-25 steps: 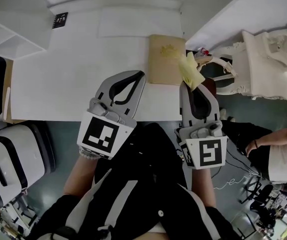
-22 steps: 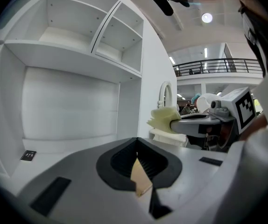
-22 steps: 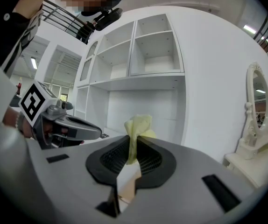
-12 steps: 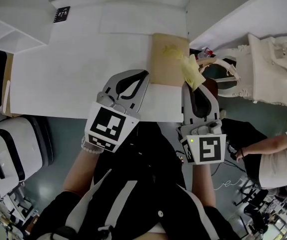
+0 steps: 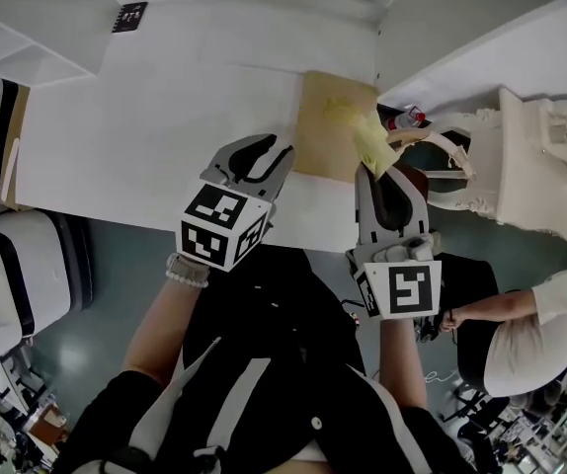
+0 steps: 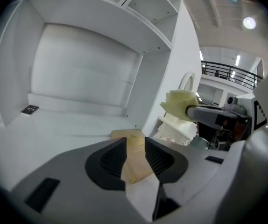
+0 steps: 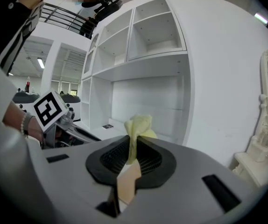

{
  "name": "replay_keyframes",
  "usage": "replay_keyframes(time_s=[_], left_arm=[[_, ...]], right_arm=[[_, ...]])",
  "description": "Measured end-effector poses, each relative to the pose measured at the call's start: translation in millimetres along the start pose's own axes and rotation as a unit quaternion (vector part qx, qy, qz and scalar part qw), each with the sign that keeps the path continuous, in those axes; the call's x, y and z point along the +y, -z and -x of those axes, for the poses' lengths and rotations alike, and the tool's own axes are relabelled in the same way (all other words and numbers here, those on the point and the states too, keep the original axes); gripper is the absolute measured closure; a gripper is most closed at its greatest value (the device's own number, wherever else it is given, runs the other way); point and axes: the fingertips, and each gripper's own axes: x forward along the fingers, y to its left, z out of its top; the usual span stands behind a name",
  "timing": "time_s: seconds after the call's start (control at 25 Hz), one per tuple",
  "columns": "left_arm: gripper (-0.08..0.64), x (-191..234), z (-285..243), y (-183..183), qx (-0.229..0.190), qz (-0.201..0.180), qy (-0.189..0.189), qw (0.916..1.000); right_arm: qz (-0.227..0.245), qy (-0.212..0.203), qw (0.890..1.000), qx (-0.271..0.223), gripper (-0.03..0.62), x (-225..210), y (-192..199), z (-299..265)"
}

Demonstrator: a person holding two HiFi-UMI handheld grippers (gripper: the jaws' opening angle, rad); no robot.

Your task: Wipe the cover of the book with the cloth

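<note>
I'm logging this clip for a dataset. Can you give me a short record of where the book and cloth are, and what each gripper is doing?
book: tan, lying flat at the right end of the white table
cloth: yellow, bunched, over the book's right edge
right gripper: shut on the cloth
left gripper: jaws opening, nothing between them, just left of the book
contact: cannot tell whether the cloth touches the cover

Black jacket point(image 5: 293, 309) with broad white stripes point(image 5: 236, 395), small white button point(image 5: 315, 421), pale beaded bracelet point(image 5: 187, 271) on left wrist
</note>
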Motion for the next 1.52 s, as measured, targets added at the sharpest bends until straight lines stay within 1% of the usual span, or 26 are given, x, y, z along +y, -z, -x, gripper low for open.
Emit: replay_keyframes(time_s=[0.08, 0.32, 0.4, 0.52, 0.76, 0.92, 1.04, 1.16, 1.32, 1.52], left_arm=[[0.419, 7.0, -8.4, 9.1, 0.012, 0.019, -0.009, 0.9997], [0.356, 16.8, -31.2, 35.7, 0.051, 0.055, -0.019, 0.9970], [0.348, 18.3, -40.0, 46.4, 0.064, 0.078, -0.018, 0.9948], [0.344, 21.7, -53.0, 64.9, 0.087, 0.117, -0.019, 0.9892], [0.344, 25.1, -75.6, 95.0, 0.130, 0.141, -0.028, 0.9811], [0.344, 26.1, -87.4, 104.6, 0.138, 0.167, -0.023, 0.9760], [0.344, 29.7, -93.9, 113.0, 0.151, 0.182, -0.024, 0.9715], [0.344, 30.4, -96.9, 114.9, 0.152, 0.198, -0.019, 0.9682], [0.344, 30.1, -99.0, 116.9, 0.153, 0.219, -0.004, 0.9636], [0.341, 30.0, -102.0, 120.9, 0.155, 0.249, 0.018, 0.9558]], right_arm=[[0.002, -0.010, 1.000, 0.002, 0.555, -2.6, 1.7, -4.5], [0.009, -0.036, 0.999, 0.004, 0.555, -9.8, 3.8, -21.3], [0.016, -0.043, 0.999, 0.003, 0.555, -13.0, 2.6, -27.7], [0.029, -0.053, 0.998, 0.004, 0.555, -18.4, 2.5, -38.2], [0.040, -0.067, 0.997, 0.020, 0.555, -32.3, 15.8, -63.4], [0.058, -0.085, 0.994, 0.034, 0.555, -33.5, 25.7, -78.6], [0.086, -0.094, 0.991, 0.041, 0.555, -32.8, 31.2, -89.9], [0.124, -0.099, 0.986, 0.046, 0.555, -34.7, 34.0, -102.7], [0.165, -0.104, 0.979, 0.056, 0.555, -38.0, 41.6, -124.5], [0.185, -0.106, 0.973, 0.086, 0.555, -46.4, 63.9, -155.9]])
